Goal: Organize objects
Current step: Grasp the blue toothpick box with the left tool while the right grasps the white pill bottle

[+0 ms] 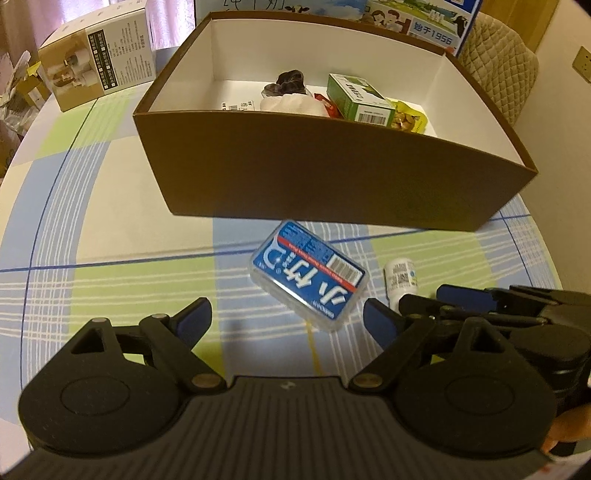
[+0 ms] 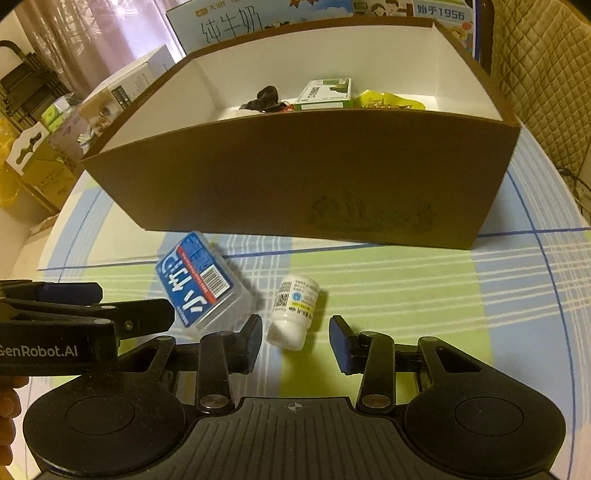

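Note:
A blue-labelled clear plastic case [image 1: 308, 273] lies flat on the checked tablecloth, in front of the brown box [image 1: 314, 173]. My left gripper [image 1: 288, 321] is open just short of the case, whose near corner reaches between the fingertips. A small white pill bottle [image 2: 295, 310] lies on its side to the right of the case [image 2: 201, 284]. My right gripper [image 2: 297, 341] is open, its blue pads on either side of the bottle's cap end with a gap on each side. Inside the box [image 2: 295, 173] are a green carton [image 1: 360, 98], a yellow snack bag [image 1: 410, 116] and a dark bundle [image 1: 290, 83].
The two grippers are side by side, and the left one's fingers [image 2: 74, 306] reach in beside the case. A cardboard product box [image 1: 99, 62] stands at the far left of the table. A milk carton case [image 1: 424, 22] and a quilted chair back [image 1: 498, 66] are behind the brown box.

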A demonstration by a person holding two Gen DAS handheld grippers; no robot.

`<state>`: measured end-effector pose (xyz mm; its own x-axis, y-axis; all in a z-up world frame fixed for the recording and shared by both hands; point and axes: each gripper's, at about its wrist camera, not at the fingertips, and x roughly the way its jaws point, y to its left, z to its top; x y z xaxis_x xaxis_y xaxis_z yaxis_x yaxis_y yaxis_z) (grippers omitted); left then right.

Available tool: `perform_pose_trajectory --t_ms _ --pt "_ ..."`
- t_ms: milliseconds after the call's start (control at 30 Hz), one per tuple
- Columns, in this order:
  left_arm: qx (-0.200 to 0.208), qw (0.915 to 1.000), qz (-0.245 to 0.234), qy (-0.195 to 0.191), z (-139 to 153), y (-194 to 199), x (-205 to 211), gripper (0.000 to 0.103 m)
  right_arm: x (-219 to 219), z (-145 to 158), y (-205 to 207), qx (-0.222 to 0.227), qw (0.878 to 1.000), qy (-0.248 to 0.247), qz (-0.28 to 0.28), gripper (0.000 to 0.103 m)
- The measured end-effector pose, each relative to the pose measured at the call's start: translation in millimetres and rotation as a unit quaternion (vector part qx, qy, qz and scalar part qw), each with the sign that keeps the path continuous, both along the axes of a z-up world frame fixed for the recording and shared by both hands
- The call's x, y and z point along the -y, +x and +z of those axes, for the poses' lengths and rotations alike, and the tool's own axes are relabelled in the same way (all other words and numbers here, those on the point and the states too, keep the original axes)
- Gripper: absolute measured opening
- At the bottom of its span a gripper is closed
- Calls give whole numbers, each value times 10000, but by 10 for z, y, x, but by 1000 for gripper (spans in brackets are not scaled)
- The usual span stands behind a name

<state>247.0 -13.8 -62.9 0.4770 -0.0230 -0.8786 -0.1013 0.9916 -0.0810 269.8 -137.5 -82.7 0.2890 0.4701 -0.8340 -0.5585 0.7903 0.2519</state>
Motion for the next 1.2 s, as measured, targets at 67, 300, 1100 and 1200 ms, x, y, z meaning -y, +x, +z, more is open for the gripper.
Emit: perform_pose_trajectory --t_ms 67,300,1100,1200 --pt "0 10000 37 -10 -21 48 -12 87 -16 -33 30 -23 10000 -20 7 34" --pt "-34 9995 234 -190 -139 218 2 88 45 -94 134 6 9999 -149 -3 22" --pt "-175 9991 383 6 -391 281 -334 86 157 -56 236 190 9993 -300 67 43" --pt "-123 9993 343 26 -381 250 -400 75 98 -67 264 251 9992 -290 80 43"
